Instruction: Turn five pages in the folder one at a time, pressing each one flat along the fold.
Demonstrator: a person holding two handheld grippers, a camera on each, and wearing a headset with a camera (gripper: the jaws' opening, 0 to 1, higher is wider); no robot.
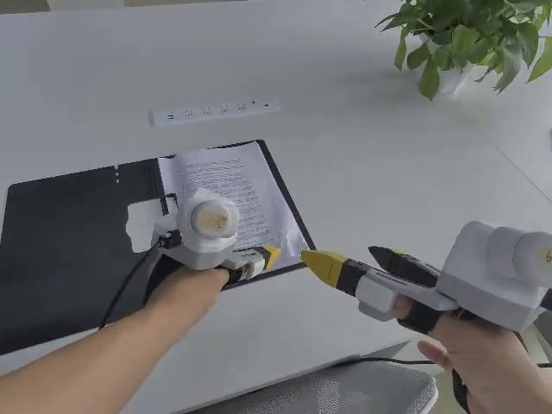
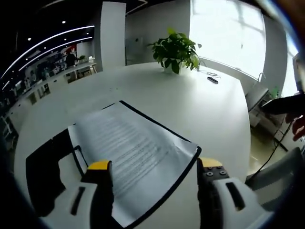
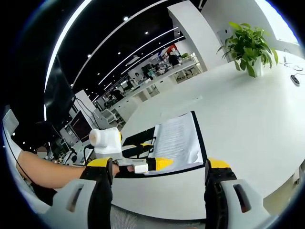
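At the left centre of the head view, the open folder (image 1: 69,250) lies on the white bench (image 1: 388,172), with a printed page (image 1: 228,194) on its right half. The left tongs (image 1: 263,257) are apart at the page's lower right corner. The right tongs (image 1: 352,259), also apart, hover in the lower right and hold nothing. A plant (image 1: 466,34) stands in the upper right.

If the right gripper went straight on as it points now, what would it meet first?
Likely the left gripper, open around the near corner of the printed page. Depth is unclear, so the page could come first.
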